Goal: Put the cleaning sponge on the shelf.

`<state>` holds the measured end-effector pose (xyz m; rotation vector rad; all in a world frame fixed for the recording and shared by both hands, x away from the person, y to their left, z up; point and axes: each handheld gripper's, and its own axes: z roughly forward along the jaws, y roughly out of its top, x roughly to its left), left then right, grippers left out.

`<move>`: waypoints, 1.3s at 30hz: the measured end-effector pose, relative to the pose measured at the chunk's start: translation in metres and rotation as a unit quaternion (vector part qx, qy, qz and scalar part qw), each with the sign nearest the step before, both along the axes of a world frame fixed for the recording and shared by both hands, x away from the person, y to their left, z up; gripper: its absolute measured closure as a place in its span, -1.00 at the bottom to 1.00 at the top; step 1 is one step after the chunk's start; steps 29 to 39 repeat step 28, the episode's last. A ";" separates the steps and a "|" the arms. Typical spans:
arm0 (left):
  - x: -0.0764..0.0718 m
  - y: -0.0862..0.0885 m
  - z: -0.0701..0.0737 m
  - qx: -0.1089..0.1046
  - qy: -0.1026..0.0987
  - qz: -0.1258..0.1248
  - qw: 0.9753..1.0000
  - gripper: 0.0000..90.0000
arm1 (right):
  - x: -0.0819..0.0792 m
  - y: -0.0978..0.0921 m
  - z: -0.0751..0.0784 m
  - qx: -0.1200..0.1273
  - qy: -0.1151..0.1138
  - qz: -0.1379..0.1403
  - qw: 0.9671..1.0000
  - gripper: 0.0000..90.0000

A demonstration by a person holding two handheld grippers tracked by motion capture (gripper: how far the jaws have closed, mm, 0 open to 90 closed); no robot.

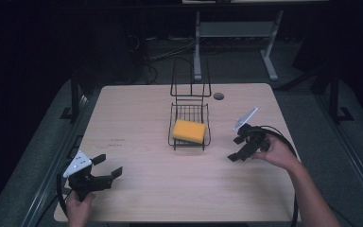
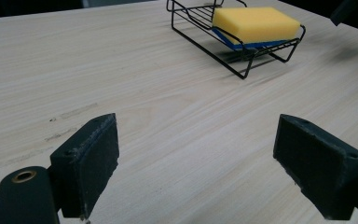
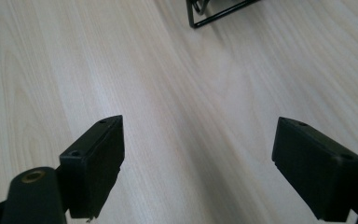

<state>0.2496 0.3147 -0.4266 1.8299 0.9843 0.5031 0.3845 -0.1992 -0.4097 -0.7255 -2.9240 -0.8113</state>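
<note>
High view: sponge (yellow) lies in wire basket; both tools gape wide, empty.

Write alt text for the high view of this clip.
A yellow sponge lies in a black wire rack near the middle of a pale wooden table. An open left hand-held gripper hovers at the near left corner, and an open right hand-held gripper sits right of the rack, both empty.
</note>
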 end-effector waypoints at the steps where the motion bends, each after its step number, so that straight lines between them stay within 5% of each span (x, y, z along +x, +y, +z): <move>1: 0.000 0.000 0.000 0.000 0.000 0.000 1.000 -0.70 | -0.001 0.000 0.000 -0.002 0.000 0.000 1.000 -0.63; 22: -0.002 0.000 0.000 0.002 -0.005 -0.002 1.000 -0.70 | -0.035 -0.019 -0.009 -0.012 -0.001 -0.016 1.000 -0.63; 28: -0.003 0.001 0.000 0.003 -0.007 -0.004 1.000 -0.70 | -0.055 -0.024 -0.008 -0.004 -0.022 -0.033 0.999 -0.64; 39: -0.003 0.001 0.000 0.003 -0.007 -0.004 1.000 -0.70 | -0.055 -0.024 -0.008 -0.004 -0.022 -0.033 0.999 -0.64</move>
